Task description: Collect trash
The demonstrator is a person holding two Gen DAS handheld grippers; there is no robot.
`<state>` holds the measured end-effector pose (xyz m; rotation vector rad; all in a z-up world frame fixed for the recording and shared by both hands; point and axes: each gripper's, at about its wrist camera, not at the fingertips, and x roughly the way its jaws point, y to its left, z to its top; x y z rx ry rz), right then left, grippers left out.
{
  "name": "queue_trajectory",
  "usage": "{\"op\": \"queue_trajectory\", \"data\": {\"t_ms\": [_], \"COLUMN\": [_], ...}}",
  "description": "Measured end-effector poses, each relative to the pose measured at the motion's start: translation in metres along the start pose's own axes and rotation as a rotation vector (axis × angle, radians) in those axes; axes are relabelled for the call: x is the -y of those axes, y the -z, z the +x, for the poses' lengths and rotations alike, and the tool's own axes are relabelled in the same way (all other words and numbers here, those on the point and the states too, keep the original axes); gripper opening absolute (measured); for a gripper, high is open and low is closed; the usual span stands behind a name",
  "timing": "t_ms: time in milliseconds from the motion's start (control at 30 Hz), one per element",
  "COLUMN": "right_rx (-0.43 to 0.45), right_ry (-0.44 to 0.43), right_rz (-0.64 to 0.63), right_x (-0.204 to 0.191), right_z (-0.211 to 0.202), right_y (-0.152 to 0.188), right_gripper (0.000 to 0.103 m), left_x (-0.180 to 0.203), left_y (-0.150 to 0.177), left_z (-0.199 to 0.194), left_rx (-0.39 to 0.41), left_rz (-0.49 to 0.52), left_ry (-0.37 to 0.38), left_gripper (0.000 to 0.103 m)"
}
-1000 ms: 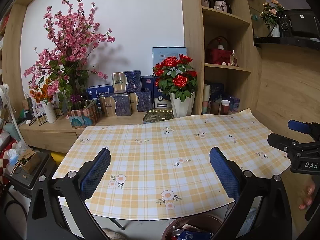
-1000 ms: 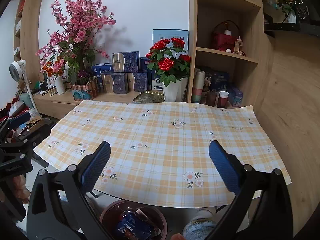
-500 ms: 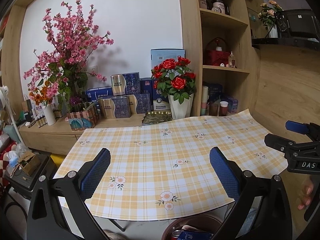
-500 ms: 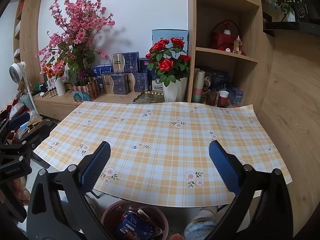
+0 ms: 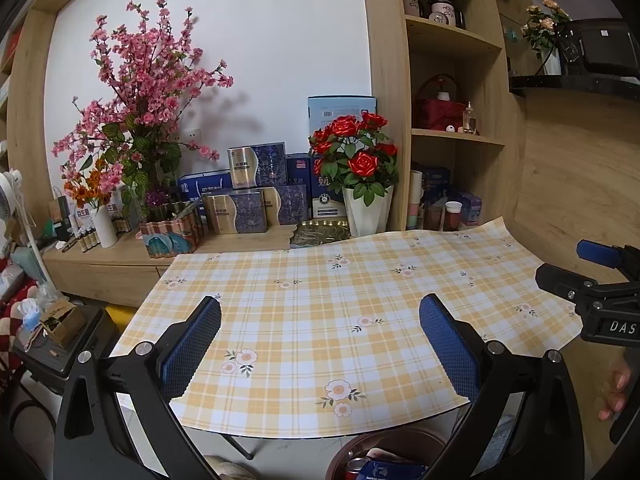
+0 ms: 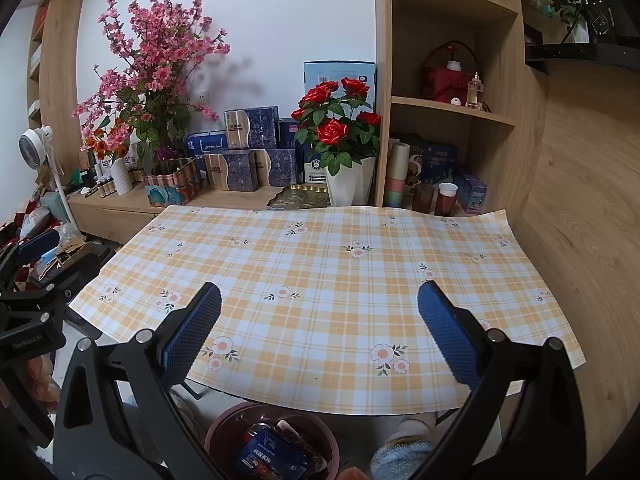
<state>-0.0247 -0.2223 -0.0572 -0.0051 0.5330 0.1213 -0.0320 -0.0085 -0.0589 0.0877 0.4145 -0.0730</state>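
A white wall [image 6: 280, 12] rises at twelve o'clock, framed in light wood. Below it runs a low wooden sideboard [image 6: 116, 210] carrying pink blossom branches [image 6: 160, 52], red roses in a white pot [image 6: 340, 148] and blue boxes [image 6: 256, 148]. Open wooden shelves [image 6: 452, 108] stand at two o'clock. A yellow plaid cloth [image 6: 320, 264] covers the counter.

The tablecloth [image 6: 320, 264] looked like smooth, slightly glossy plastic; shelves [image 6: 452, 106] were matt wood, gripper pads [image 6: 192, 336] a rough, textured blue.
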Motion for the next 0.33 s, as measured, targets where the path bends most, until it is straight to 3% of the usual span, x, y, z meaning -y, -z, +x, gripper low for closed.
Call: {"op": "queue_trajectory", "data": {"t_ms": [333], "right_rx": [-0.001], "right_ry": [-0.008], "right_rz": [-0.004], "right_x": [-0.0046], "right_z": [-0.0022], "right_y": [-0.0028], "right_gripper": [0.097], "left_x": [-0.0019], "left_y": [-0.0005], "left_z": [-0.0005], "left_rx": [-0.007], "left_rz": [0.0], "left_ry": [-0.021], "left_gripper": [0.097]}}
